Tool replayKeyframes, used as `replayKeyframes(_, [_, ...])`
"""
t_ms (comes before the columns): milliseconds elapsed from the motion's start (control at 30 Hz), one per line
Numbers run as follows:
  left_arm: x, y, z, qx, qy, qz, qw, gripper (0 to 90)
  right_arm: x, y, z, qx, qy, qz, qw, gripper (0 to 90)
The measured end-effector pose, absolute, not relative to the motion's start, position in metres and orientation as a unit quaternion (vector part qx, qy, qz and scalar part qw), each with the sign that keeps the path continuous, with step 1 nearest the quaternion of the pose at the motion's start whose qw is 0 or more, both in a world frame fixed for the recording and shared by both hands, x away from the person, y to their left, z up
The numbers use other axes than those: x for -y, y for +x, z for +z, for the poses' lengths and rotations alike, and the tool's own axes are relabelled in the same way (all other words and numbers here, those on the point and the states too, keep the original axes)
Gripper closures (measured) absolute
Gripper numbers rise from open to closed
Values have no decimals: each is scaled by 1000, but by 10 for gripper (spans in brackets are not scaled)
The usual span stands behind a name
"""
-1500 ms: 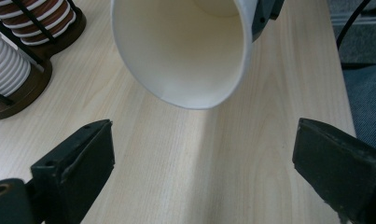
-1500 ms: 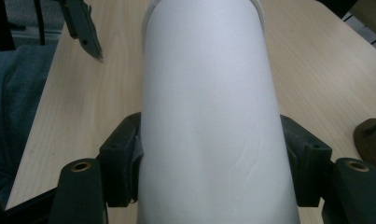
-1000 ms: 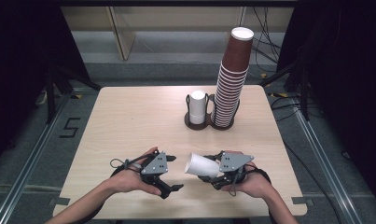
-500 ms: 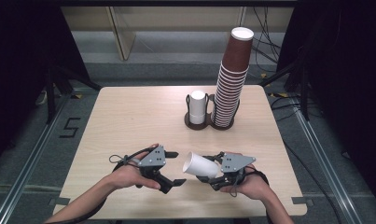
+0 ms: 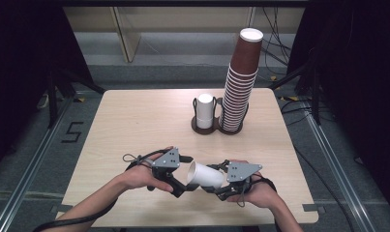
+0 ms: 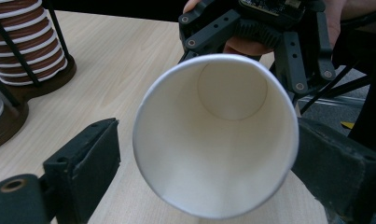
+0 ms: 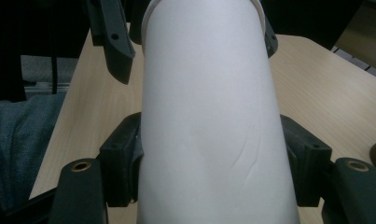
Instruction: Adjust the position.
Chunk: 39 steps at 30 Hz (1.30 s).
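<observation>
Near the bench's (image 5: 134, 116) front edge, the right gripper (image 5: 220, 182) has its fingers clamped on a white paper cup (image 5: 205, 176) lying sideways; the left gripper (image 5: 184, 175) fingers stand open beside its rim, just closing

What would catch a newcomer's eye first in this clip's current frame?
Probably the tall brown cup stack at the table's far side, towering over a short white cup stack just to its left. Then, at the near edge, the white paper cup lying sideways, clamped by the right gripper, its open mouth between the left gripper jaws.
</observation>
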State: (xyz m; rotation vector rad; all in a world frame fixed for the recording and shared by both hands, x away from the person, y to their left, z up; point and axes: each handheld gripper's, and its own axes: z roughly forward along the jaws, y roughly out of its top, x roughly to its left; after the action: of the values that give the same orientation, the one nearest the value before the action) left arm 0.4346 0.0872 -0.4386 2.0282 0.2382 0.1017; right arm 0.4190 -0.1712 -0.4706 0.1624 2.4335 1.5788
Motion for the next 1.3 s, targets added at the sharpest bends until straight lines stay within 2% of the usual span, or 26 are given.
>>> replayKeyframes(767, [-81,434,-443,-79,843,30,531,189,166,419,-471,-830,35,545,113,344])
replayKeyframes(967, [-83,434,-443,-77,831,20,550,217,166,417,-472,-830,39,546,111,348])
replayKeyframes(1300, [-84,429,-439,-65,838,44,541,260,165,418,-473,-831,36,544,113,352])
